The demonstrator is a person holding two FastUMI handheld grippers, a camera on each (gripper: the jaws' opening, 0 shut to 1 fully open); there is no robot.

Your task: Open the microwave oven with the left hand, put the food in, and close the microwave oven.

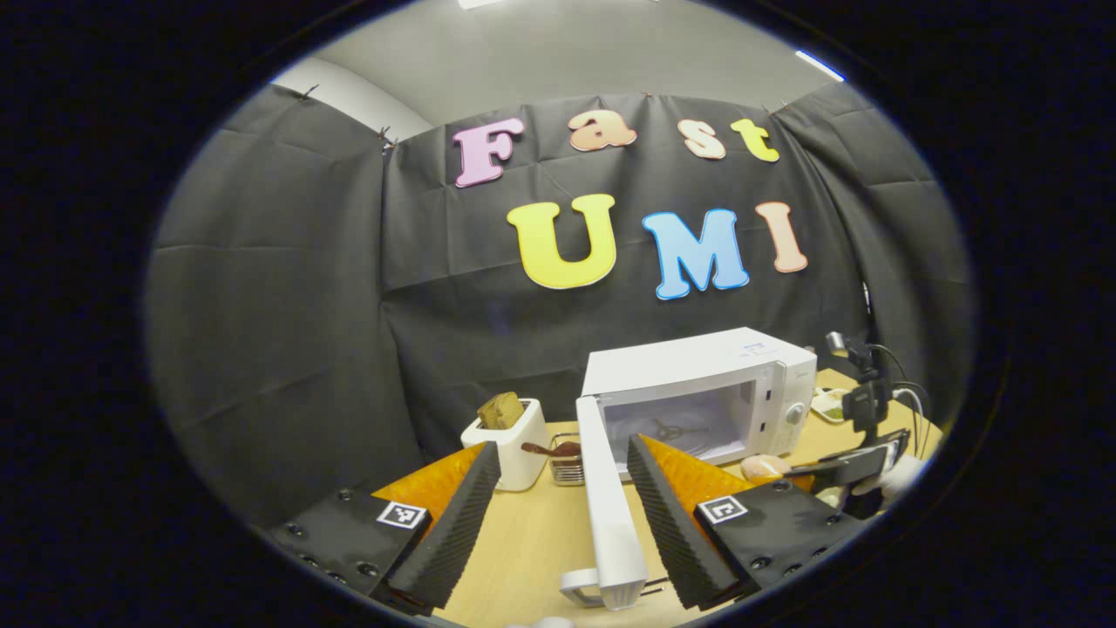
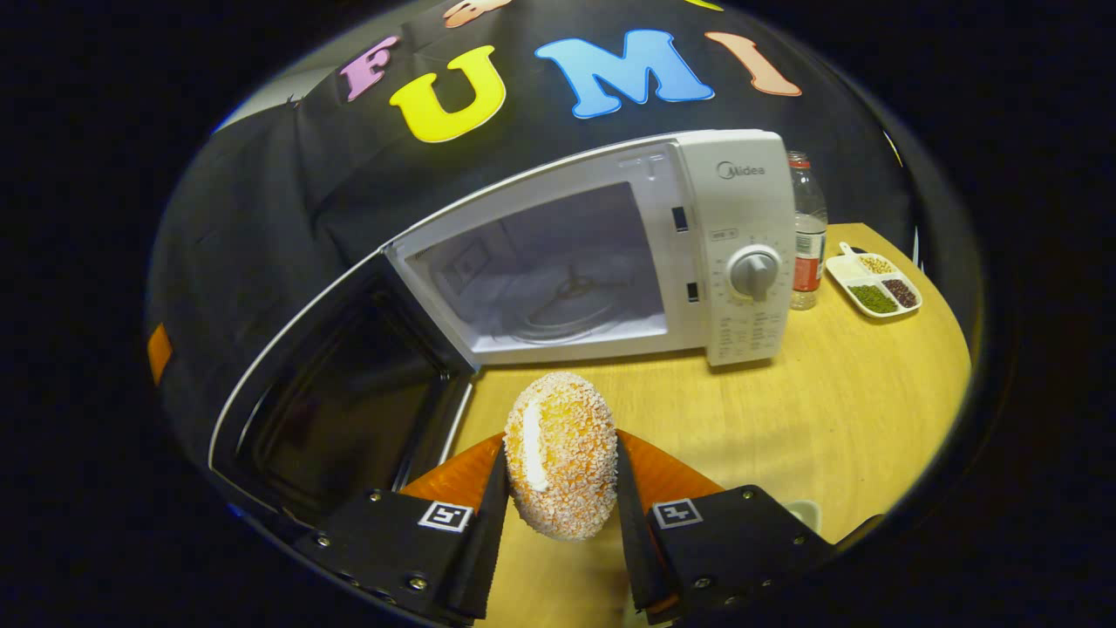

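Pinching crumbed bun (image 2: 561,453), right gripper (image 2: 558,501); left gripper (image 1: 562,497) spread astride Midea microwave (image 2: 610,253) door (image 1: 606,497).

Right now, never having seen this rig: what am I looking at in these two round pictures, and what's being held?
No robot arm here. A person holds a two-finger tool in each hand, and a fisheye camera rides on each, looking forward along its fingers.

Left gripper view: the left tool is open, its fingers on either side of the open microwave door, seen edge-on, without pressing on it. Beyond stands the microwave on a wooden table, with a white toaster holding a brown slice to its left. The other tool shows far right.

Right gripper view: the right tool is shut on the food, a crumb-coated bun, held in front of the open, empty microwave cavity. To the right stand a bottle and a small divided dish.
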